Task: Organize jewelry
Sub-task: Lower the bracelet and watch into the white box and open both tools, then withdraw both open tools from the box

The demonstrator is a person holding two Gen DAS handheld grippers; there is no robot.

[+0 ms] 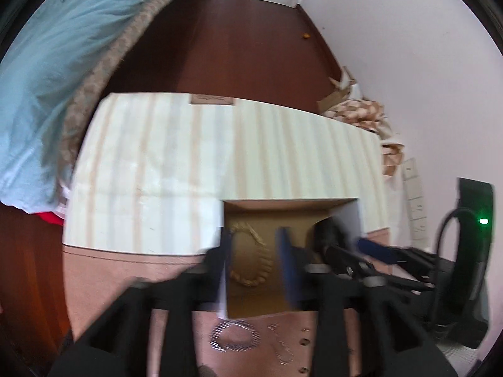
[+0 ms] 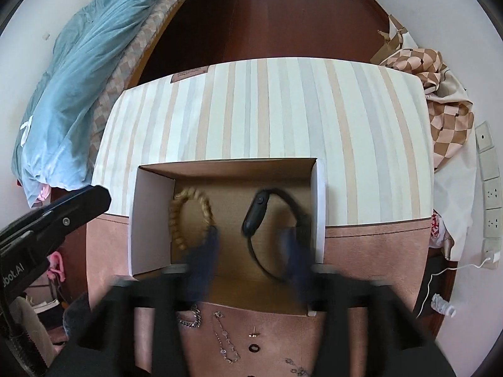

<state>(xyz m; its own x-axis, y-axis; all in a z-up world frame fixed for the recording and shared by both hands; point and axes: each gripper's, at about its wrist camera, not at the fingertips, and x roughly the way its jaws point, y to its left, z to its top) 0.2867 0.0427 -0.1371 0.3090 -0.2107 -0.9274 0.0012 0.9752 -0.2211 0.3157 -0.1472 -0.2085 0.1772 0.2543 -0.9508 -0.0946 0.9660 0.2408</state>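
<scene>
Jewelry half sorted: bracelet (image 2: 188,216) and watch (image 2: 256,216) already laid in box (image 2: 151,213) ahead of right gripper (image 2: 248,251), jaws wide, empty. Chains (image 2: 224,342), stud (image 2: 254,334), ring (image 2: 254,348) left below jaws. Left gripper (image 1: 254,251) jaws wide, empty.

Two wrist views, close above, facing forward-down; shared open box (image 1: 350,212) (image 2: 151,213).
</scene>
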